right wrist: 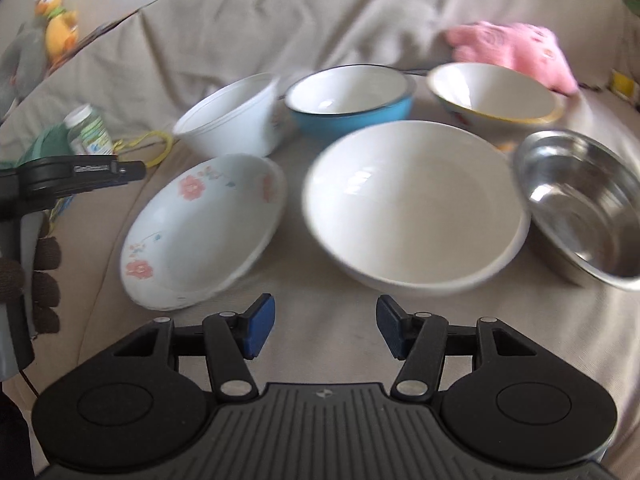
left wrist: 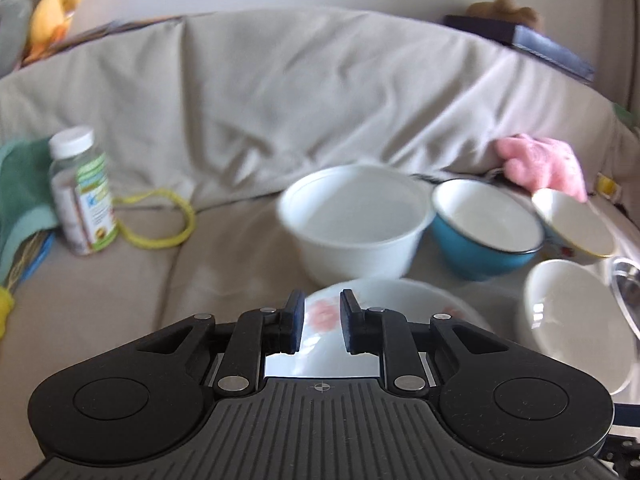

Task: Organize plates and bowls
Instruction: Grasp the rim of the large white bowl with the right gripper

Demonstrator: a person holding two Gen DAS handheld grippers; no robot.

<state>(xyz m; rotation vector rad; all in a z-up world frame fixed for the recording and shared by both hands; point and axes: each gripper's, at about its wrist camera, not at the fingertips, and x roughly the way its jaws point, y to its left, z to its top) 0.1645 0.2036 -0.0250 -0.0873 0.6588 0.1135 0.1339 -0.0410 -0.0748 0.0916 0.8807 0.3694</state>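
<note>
Several dishes sit on a beige-covered sofa seat. A flowered plate (right wrist: 204,228) lies tilted at front left, a wide white bowl (right wrist: 416,208) at the middle, a steel bowl (right wrist: 580,204) at right. Behind stand a white bowl (right wrist: 236,116), a blue bowl (right wrist: 352,100) and a yellow-rimmed bowl (right wrist: 496,94). My left gripper (left wrist: 320,320) is open, its fingers on either side of the flowered plate's (left wrist: 384,300) near rim without pinching it. My right gripper (right wrist: 326,326) is open wide and empty, just short of the wide white bowl.
A supplement bottle (left wrist: 82,192), a green cloth (left wrist: 20,192) and a yellow cord (left wrist: 160,216) lie at left. A pink cloth (right wrist: 512,52) lies behind the bowls. A yellow plush toy (left wrist: 50,4) sits on the sofa back. The sofa backrest (left wrist: 300,92) rises behind.
</note>
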